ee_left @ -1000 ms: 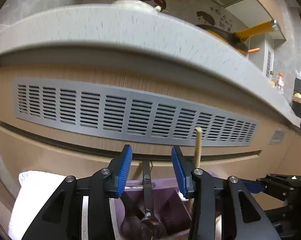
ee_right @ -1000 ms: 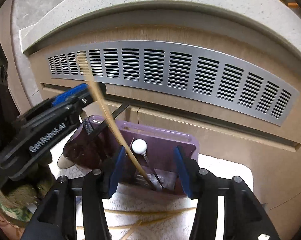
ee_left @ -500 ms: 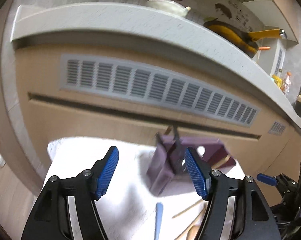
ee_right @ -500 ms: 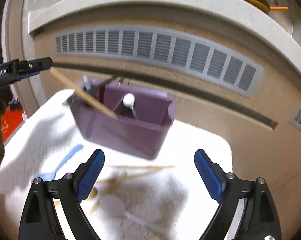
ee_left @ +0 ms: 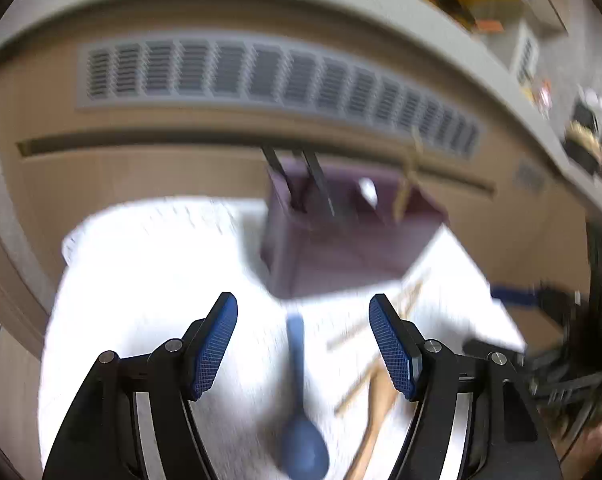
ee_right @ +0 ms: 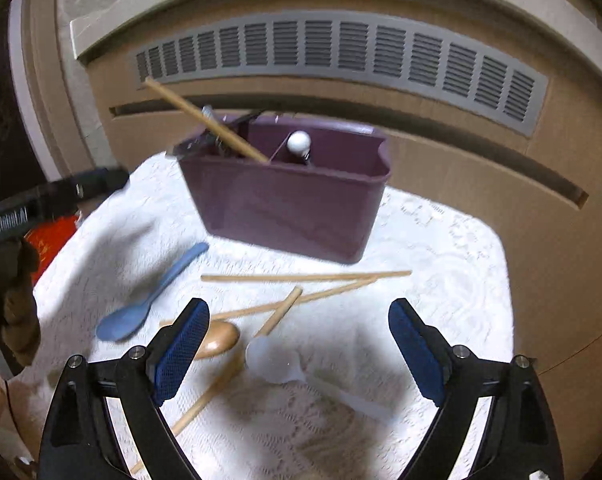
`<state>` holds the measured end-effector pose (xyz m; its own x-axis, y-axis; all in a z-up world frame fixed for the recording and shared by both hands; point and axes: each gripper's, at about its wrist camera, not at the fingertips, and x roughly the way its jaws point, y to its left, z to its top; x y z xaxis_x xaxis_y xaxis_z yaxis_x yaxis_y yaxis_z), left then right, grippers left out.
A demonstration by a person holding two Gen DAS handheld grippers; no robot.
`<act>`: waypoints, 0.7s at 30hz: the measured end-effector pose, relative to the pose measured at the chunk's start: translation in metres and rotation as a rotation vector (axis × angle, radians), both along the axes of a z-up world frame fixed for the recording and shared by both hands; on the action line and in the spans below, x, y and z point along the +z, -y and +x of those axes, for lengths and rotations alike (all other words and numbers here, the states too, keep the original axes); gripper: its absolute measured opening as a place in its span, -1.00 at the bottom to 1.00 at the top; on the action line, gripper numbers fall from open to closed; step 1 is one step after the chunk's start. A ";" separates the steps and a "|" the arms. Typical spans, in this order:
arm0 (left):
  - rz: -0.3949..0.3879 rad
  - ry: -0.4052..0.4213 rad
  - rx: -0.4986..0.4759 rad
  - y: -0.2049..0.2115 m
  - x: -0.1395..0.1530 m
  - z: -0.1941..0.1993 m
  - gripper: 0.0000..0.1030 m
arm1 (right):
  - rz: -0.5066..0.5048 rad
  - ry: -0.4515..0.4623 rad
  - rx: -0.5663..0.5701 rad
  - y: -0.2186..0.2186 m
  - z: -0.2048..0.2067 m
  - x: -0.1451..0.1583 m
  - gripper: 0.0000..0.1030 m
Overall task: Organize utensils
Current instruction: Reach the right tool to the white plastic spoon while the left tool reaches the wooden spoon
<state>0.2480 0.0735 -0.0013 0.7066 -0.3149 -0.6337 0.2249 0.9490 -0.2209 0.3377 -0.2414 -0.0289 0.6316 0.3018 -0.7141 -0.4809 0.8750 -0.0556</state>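
A purple caddy (ee_right: 293, 200) stands at the back of the white lace cloth (ee_right: 441, 264). It holds a leaning wooden chopstick (ee_right: 205, 120), dark-handled utensils (ee_left: 317, 184) and a white-knobbed one (ee_right: 299, 142). Loose on the cloth in front lie a blue spoon (ee_right: 149, 300), wooden chopsticks (ee_right: 305, 278), a wooden spoon (ee_right: 217, 338) and a pale plastic spoon (ee_right: 273, 360). My right gripper (ee_right: 298, 306) hangs open and holds nothing, above the chopsticks and pale spoon. My left gripper (ee_left: 302, 308) is open over the blue spoon (ee_left: 297, 400) in a blurred view.
A wooden cabinet front with a grey vent grille (ee_right: 341, 52) rises right behind the caddy, under a pale countertop edge (ee_left: 261, 4). The left gripper's black body (ee_right: 61, 192) shows at the cloth's left edge. The cloth's right side (ee_right: 453, 300) is bare.
Both grippers have opened wider and drawn back from the caddy, now looking down on the cloth. The chopstick and the dark spoon stay in the caddy.
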 end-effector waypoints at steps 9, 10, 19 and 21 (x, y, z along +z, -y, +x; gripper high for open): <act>0.084 -0.116 -0.120 0.020 -0.038 -0.031 0.34 | -0.001 -0.141 0.017 0.003 0.001 -0.039 0.41; 0.082 -0.120 -0.118 0.020 -0.038 -0.033 0.34 | -0.004 -0.151 0.026 0.001 0.000 -0.042 0.27; 0.062 -0.135 -0.116 0.023 -0.033 -0.042 0.34 | 0.021 -0.178 0.052 -0.028 -0.002 -0.051 -0.36; 0.059 -0.136 -0.138 0.027 -0.031 -0.045 0.34 | 0.000 -0.181 0.074 -0.027 0.000 -0.051 -0.28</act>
<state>0.2029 0.0469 -0.0327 0.5662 -0.3622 -0.7404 0.3252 0.9236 -0.2031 0.3373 -0.2141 -0.0803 0.4689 0.3425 -0.8141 -0.5459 0.8370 0.0377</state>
